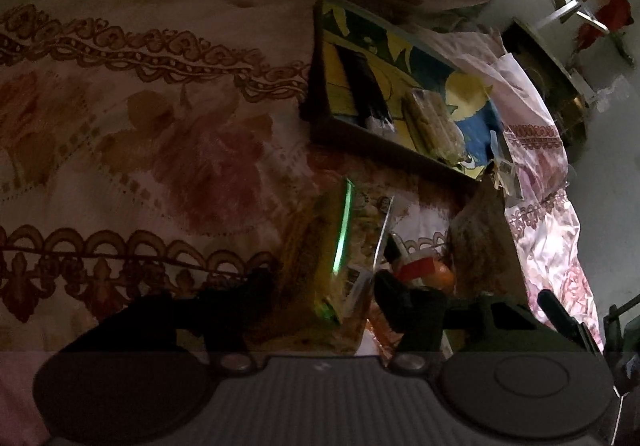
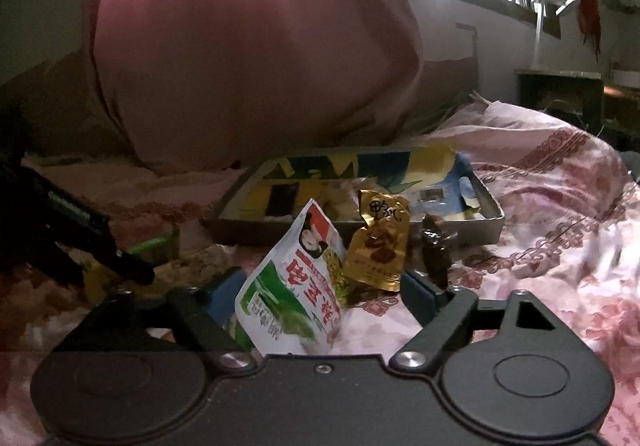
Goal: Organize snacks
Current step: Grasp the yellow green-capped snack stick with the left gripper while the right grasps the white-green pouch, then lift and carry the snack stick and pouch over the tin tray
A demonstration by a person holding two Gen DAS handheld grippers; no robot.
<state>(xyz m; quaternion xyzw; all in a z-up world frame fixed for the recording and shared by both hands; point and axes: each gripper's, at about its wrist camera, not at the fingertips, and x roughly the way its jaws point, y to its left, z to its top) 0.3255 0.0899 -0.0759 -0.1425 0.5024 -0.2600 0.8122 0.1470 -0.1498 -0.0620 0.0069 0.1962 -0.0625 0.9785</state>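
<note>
Snack packet point(image 2: 294, 286) between right tongs point(image 2: 320, 294)

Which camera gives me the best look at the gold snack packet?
The right wrist view: the gold snack packet stands facing the lens, unobstructed, just ahead of the right tool, before the tray. I cannot pick it out in the dim left wrist view.

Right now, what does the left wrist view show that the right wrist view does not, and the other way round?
Only the left wrist view shows the left gripper open around a green-edged yellow packet, and the tray's contents from above: a dark packet and a clear pack of biscuits.

Only the right wrist view shows the right gripper open around a white and green pouch, with a gold packet just beyond.

Both show the tray on the floral bedspread.
</note>
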